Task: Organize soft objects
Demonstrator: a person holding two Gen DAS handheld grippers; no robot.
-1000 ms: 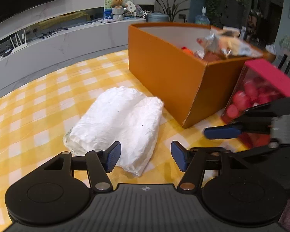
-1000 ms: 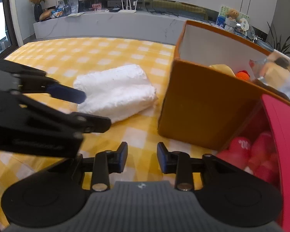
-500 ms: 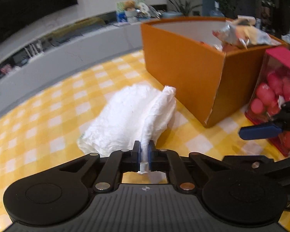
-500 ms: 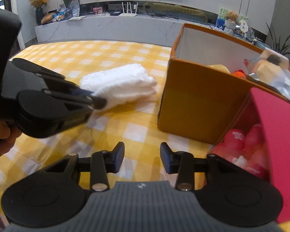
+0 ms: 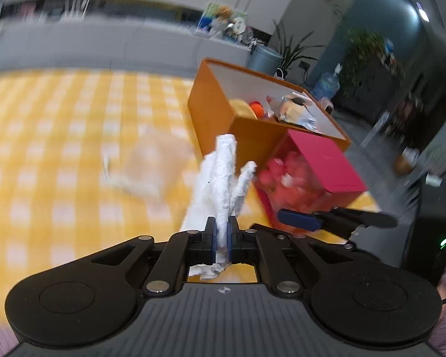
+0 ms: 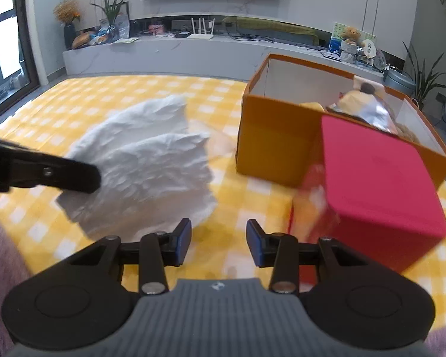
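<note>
My left gripper (image 5: 221, 238) is shut on a white crinkled cloth (image 5: 226, 175) and holds it lifted above the yellow checked table (image 5: 59, 154). The same cloth (image 6: 145, 163) hangs spread out in the right wrist view, with the left gripper's arm (image 6: 44, 172) at its left edge. My right gripper (image 6: 218, 238) is open and empty, low over the table, between the cloth and the red-lidded box; one of its fingers (image 5: 300, 220) shows in the left wrist view. An orange open box (image 6: 270, 145) holding several items stands behind; it also shows in the left wrist view (image 5: 217, 113).
A clear box with a red lid (image 6: 377, 178) and red items inside stands in front of the orange box, close to my right gripper; it also shows in the left wrist view (image 5: 321, 160). The table's far edge meets a grey TV bench (image 6: 193, 53).
My left gripper closed on the cloth's edge and lifted it off the table; the left view is motion-blurred. My right gripper stayed open and rose slightly.
</note>
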